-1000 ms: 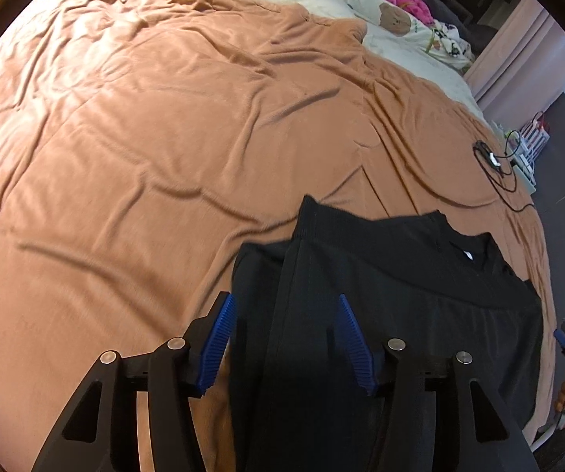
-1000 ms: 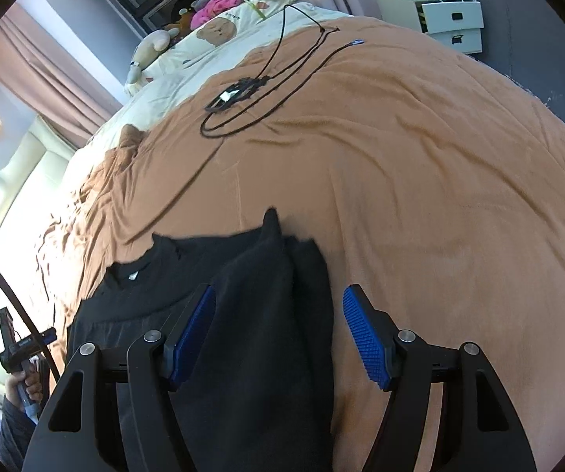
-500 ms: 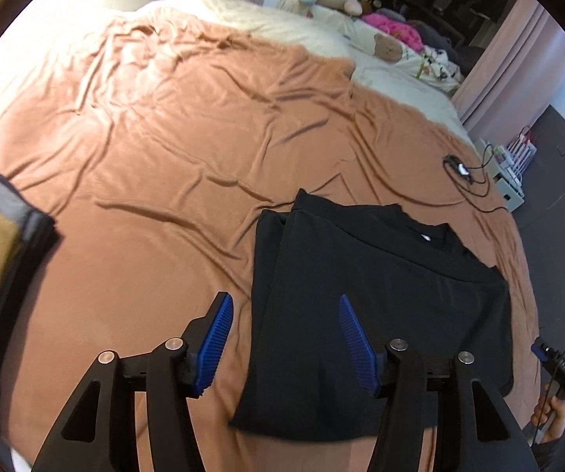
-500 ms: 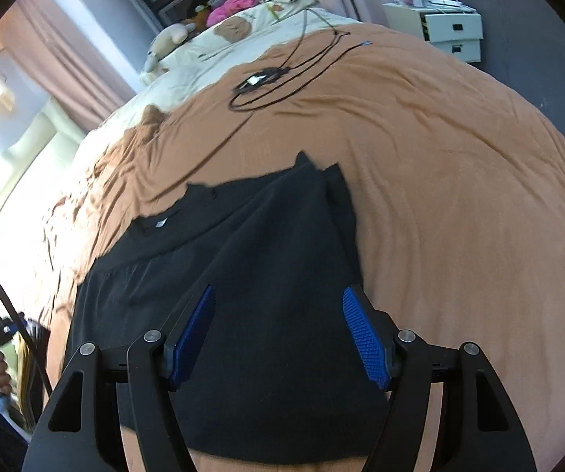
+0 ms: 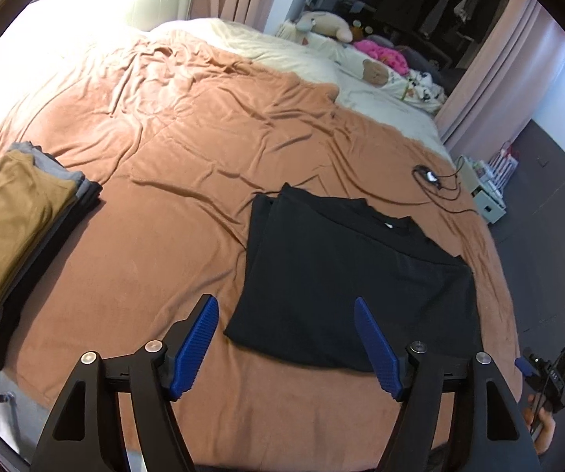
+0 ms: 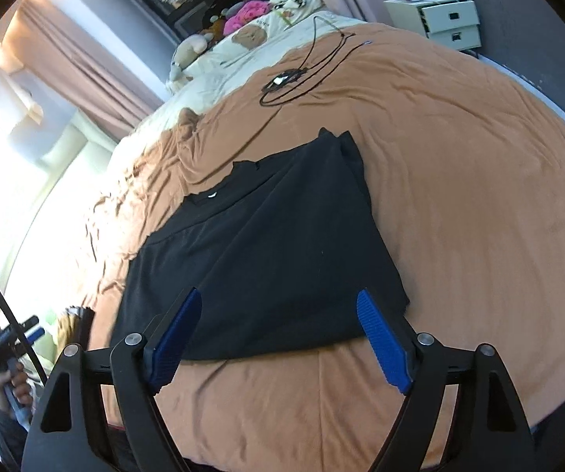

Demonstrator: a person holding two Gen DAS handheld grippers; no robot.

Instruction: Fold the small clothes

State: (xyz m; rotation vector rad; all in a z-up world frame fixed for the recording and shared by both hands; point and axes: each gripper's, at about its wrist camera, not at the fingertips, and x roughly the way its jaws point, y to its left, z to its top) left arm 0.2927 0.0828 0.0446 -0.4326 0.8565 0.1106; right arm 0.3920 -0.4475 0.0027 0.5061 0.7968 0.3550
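A black T-shirt (image 5: 345, 275) lies flat on the orange bedspread (image 5: 172, 181), its sides folded in, neckline pointing away. It also shows in the right wrist view (image 6: 266, 259). My left gripper (image 5: 286, 322) is open and empty, raised above the shirt's near left corner. My right gripper (image 6: 278, 314) is open and empty, raised above the shirt's near hem. Neither touches the cloth.
A stack of folded clothes (image 5: 11, 236), tan on top, sits at the bed's left. A black cable with a small device (image 6: 298, 74) lies beyond the shirt. Pillows and soft toys (image 5: 376, 67) are at the bed's head. White drawers (image 6: 439, 19) stand beside the bed.
Both grippers have lifted and pulled back from the shirt, staying open. The shirt now lies whole in view, and the folded stack has come into the left view.
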